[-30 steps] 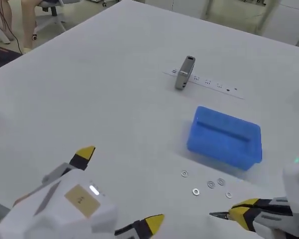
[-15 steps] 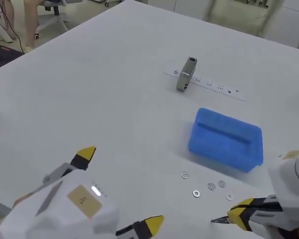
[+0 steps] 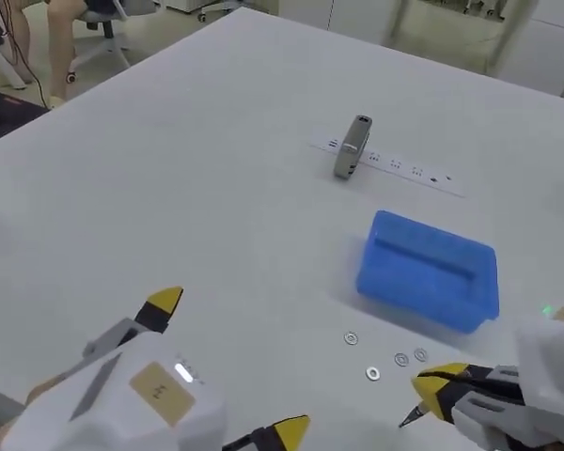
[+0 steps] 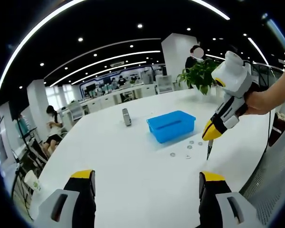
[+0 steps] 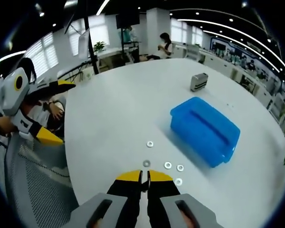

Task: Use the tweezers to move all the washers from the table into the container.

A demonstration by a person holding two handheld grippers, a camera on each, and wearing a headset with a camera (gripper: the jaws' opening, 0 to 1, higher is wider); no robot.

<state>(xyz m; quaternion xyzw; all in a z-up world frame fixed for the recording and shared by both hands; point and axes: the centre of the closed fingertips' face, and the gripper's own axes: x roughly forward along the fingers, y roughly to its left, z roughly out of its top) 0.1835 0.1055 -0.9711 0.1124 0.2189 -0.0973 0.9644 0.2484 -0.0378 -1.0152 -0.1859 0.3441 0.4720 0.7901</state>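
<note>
Here the right hand-held gripper point(image 3: 439, 390) pinches the tweezers point(image 3: 412, 414), tip tilted down near the washers point(image 3: 372, 374). The left hand-held gripper point(image 3: 227, 366) hovers wide open and empty.

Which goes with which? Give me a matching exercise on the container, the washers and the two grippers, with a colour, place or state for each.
Things:
1. container
2. washers
3. left gripper
4. right gripper

Descriptions:
a. wide open
b. blue
c. shut on tweezers
d. lying on the table

Pairs: 1-b, 2-d, 3-a, 4-c.
</note>
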